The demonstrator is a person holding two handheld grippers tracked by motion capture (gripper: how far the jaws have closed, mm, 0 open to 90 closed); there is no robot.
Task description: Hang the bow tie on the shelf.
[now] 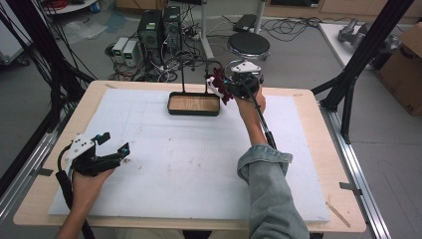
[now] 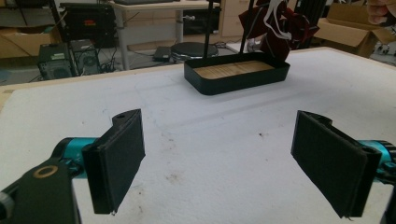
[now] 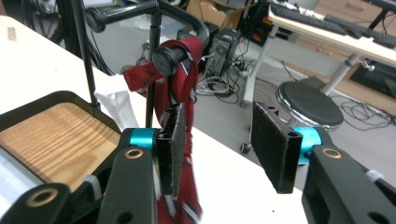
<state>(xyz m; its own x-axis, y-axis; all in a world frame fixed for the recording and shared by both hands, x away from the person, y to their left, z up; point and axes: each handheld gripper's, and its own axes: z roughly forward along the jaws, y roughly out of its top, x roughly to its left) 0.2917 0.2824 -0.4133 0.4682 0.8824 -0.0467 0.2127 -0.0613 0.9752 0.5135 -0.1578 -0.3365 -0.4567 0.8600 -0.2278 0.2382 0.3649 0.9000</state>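
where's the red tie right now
The red tie hangs over the black rack arm above the tray's right end, at the table's far edge; in the right gripper view it sits beside the right tool's left pad.

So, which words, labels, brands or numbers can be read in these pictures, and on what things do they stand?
None can be read.
Cardboard box: a dark mark on its side, too blurred to read.
Computer towers: no legible label.
Tie, tray and both grippers: plain, no text.
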